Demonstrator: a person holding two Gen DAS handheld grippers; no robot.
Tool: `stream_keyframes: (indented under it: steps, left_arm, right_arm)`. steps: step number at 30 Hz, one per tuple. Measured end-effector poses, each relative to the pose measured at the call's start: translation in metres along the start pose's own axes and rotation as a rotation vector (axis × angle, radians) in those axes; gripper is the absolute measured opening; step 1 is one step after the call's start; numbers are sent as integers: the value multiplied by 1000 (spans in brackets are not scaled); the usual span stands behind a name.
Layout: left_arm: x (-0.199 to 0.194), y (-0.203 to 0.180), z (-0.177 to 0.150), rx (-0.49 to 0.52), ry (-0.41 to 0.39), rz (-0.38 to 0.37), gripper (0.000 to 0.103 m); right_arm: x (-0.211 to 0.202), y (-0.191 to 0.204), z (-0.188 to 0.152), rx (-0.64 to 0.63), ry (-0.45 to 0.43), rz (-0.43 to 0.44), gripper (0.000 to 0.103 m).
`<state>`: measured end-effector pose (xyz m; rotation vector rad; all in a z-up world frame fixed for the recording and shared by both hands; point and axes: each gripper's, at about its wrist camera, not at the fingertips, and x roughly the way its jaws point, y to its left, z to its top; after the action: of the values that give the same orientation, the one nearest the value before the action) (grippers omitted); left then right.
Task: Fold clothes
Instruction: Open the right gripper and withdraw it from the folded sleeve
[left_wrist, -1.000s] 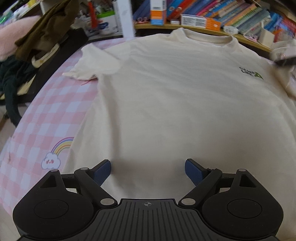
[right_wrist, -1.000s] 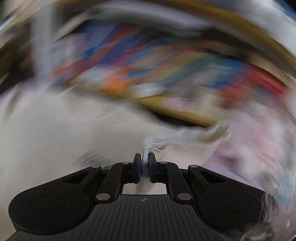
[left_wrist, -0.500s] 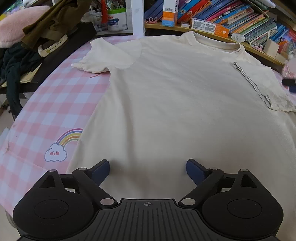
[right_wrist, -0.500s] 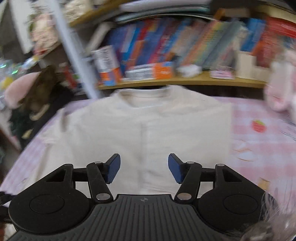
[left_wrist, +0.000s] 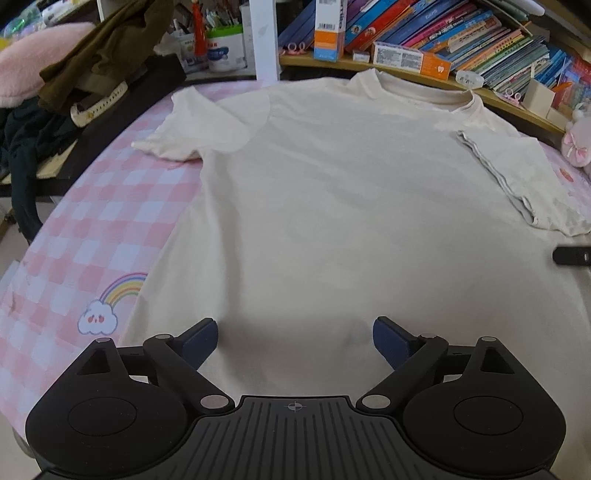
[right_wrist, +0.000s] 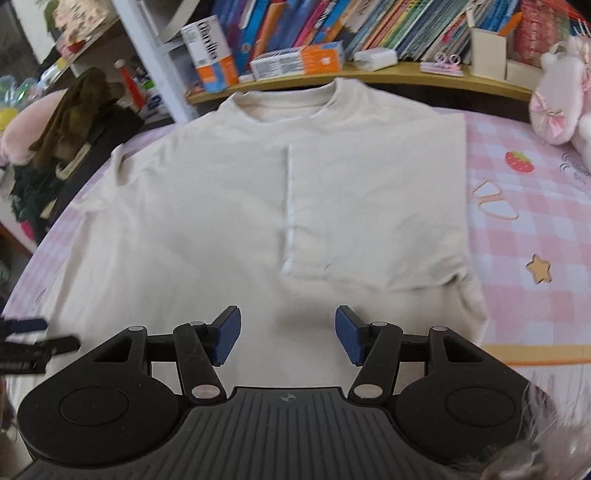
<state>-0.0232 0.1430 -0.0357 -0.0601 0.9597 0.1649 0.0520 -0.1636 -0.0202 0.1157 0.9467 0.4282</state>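
- Cream T-shirt (right_wrist: 221, 206) lies spread flat on the pink checked cloth (left_wrist: 110, 206), collar toward the bookshelf (right_wrist: 369, 74); the right sleeve (right_wrist: 373, 214) is folded inward over the chest, the left sleeve (left_wrist: 184, 129) lies out flat.
- Left gripper (left_wrist: 295, 336) hovers over the hem, jaws wide apart, nothing between them.
- Right gripper (right_wrist: 288, 334) hangs above the lower body of the shirt; its jaws have just been opening and stand apart, empty.
- Risk, as I judge it: a pinch at the hem could catch only the top layer (the cloth looks thin), so the fold drags crooked and tugs the tucked sleeve loose.
- Compared with a second ago: the right jaws were pinched on the sleeve's edge; now the sleeve is laid down, covering the chest logo.
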Motion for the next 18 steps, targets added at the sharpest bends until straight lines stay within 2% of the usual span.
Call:
stream_keyframes:
  steps: [7,13,18]
  left_arm:
    - [0,-10,5,-24,-1,19,93]
    - [-5,-26,8,-26,-8,16,93]
    - [-14,-38,7,0,-11,14,93]
  right_arm:
    - [-20,4,-20,-83,-30,-105,61]
    - [-35,-9,-37,-49,-51,-149,62]
    - [-43,-15,-52,-18,-69,-172,70]
